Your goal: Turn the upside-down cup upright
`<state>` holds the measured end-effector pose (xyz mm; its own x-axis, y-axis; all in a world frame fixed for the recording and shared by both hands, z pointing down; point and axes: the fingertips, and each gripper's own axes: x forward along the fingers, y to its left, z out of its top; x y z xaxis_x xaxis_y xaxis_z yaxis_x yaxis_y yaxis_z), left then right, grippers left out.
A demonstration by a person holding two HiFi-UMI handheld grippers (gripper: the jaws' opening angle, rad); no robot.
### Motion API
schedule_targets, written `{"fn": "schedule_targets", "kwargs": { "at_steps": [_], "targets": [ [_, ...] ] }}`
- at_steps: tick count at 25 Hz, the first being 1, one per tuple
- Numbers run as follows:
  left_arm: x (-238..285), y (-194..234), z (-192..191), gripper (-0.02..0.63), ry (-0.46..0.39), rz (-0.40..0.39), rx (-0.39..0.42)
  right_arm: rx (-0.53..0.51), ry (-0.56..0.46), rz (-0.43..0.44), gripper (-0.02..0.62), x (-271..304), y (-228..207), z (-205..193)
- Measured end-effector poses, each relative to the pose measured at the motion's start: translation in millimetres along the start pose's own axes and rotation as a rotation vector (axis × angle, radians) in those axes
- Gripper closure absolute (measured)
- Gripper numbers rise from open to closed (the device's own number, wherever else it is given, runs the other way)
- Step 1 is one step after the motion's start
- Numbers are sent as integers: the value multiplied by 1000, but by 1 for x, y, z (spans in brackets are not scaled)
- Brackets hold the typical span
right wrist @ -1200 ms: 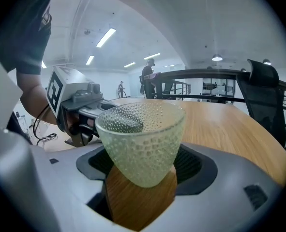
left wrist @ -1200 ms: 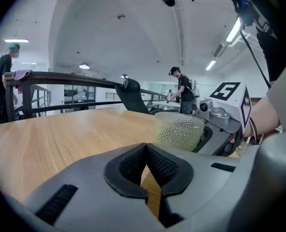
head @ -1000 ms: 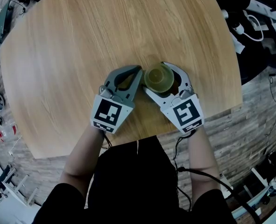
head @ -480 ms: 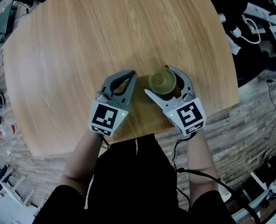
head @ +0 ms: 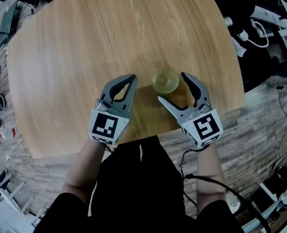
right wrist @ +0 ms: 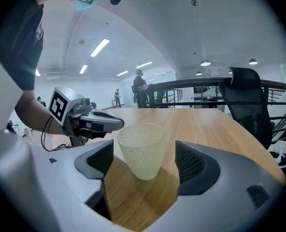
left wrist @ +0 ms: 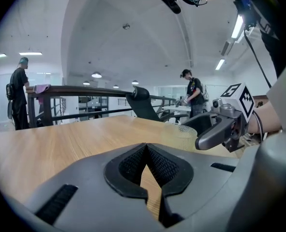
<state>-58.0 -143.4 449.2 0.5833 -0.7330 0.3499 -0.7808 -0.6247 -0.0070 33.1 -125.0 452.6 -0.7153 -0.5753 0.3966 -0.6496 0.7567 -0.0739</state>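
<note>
A translucent yellowish dimpled cup [head: 165, 80] stands upright, mouth up, on the round wooden table [head: 85, 42]. My right gripper [head: 172, 87] is just on the near side of it. Its jaws are opening wide, with the cup [right wrist: 142, 149] between the fingertips and a gap on both sides. My left gripper [head: 130, 77] hovers to the cup's left, shut and empty. In the left gripper view its pads [left wrist: 133, 166] meet, and the cup [left wrist: 180, 135] and the right gripper [left wrist: 215, 129] show beyond. In the right gripper view the left gripper [right wrist: 92, 122] is seen to the left.
The table's near edge [head: 148, 137] runs just under my wrists. Cables and gear [head: 260, 28] lie on the floor off the table's right. A black office chair [right wrist: 251, 100] stands beyond the far edge, in front of a railing [left wrist: 75, 90]. People stand in the distance.
Both grippers have drawn back toward me and risen a little. The right jaws have widened off the cup, which stays upright on the table.
</note>
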Motion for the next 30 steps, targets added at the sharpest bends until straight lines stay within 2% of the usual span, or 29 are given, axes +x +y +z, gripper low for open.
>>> {"fn": "schedule_targets", "kwargs": {
  "at_steps": [5,8,11,12,13,14,17,20,23,30],
  "targets": [
    [-19,-16,34,598,-55,46,2,41,-112,-77,261,-45,-2,35],
    [-35,-33,67,598,-91,51,-32,33,-174,-111,261,-69,8,68],
    [-53,-50,97,598,-125,63,-30,29,-230,-127,265,-88,24,100],
    [-60,-55,106,598,-135,72,-29,41,-252,-145,284,-95,27,109],
    [-66,-59,115,598,-147,82,-31,60,-276,-171,357,-103,28,118],
    [-73,-63,123,598,-159,93,-39,80,-299,-203,467,-111,28,125],
    [-95,-74,146,598,-192,117,-56,119,-347,-293,555,-135,31,142],
    [-119,-86,167,598,-226,123,-38,107,-354,-386,580,-157,39,155],
    [-137,-98,184,598,-254,114,-50,76,-359,-441,581,-176,50,167],
    [-158,-126,206,598,-305,84,-46,45,-376,-462,581,-199,74,183]
  ]
}}
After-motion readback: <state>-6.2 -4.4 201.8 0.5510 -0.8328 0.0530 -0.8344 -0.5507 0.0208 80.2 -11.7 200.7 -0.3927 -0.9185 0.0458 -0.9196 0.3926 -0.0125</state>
